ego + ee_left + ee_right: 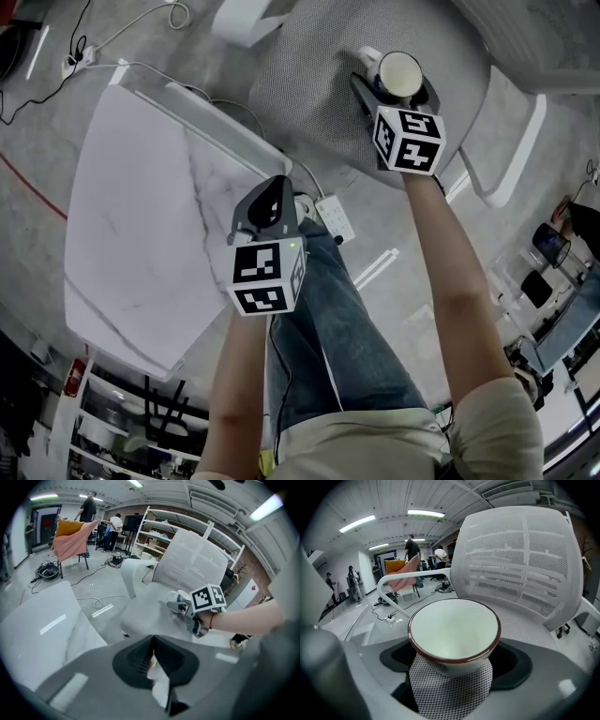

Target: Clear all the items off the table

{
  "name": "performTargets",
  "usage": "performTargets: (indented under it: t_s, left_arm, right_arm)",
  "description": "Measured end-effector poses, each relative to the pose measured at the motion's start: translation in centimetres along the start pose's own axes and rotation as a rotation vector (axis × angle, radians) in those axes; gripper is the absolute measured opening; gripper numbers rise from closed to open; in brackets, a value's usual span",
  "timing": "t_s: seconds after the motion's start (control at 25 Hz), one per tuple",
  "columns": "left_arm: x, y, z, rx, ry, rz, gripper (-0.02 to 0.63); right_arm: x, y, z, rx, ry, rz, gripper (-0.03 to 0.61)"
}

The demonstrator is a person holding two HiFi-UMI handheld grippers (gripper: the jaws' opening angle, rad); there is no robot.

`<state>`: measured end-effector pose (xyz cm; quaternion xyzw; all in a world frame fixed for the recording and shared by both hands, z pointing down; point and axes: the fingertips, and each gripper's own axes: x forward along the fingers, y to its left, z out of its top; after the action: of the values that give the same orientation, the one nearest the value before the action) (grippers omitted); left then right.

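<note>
Beside the white bench (141,234) stands a mesh chair (309,84), the left tool (272,202) hovers closed by the bench's edge, and the right tool (397,94) gapes, not gripping, around the brown-rimmed bowl (454,630) sitting on the chair's seat.

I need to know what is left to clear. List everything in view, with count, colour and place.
bowl: one, white with a brown rim, on the chair seat, between the right gripper's jaws
chair: one, light grey mesh, beside the table
table: one, white marbled top, at the head view's left
power strip: one, white, on the floor by the table's corner
cables: several, white and dark, on the floor
left gripper: one, grey, jaws together, near the table's edge
right gripper: one, grey, jaws apart around the bowl
</note>
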<state>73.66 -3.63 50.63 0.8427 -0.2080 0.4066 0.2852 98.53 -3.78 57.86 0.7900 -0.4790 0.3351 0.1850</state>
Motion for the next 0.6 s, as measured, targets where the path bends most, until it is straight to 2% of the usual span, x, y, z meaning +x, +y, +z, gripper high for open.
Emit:
performTargets:
  t_s: [0.24, 0.52, 0.56, 0.6]
  left_arm:
    - [-0.7, -0.4, -0.5, 0.000, -0.005, -0.002, 0.009]
    - [-2.6, -1.0, -1.2, 0.019, -0.025, -0.009, 0.009]
    - [-3.1, -0.9, -1.3, 0.020, -0.030, -0.007, 0.009]
    - [-3.6, -0.9, -1.6, 0.020, -0.034, -0.005, 0.009]
  right_arm:
    - [-1.8, 0.3, -1.2, 0.032, 0.010, -0.006, 0.465]
    - [-6.3, 1.7, -1.8, 0.070, -0.026, -0.012, 0.460]
    - [-7.2, 2.1, -1.9, 0.080, -0.032, -0.011, 0.442]
    - [-8.0, 2.6, -1.9, 0.090, -0.037, -0.008, 0.391]
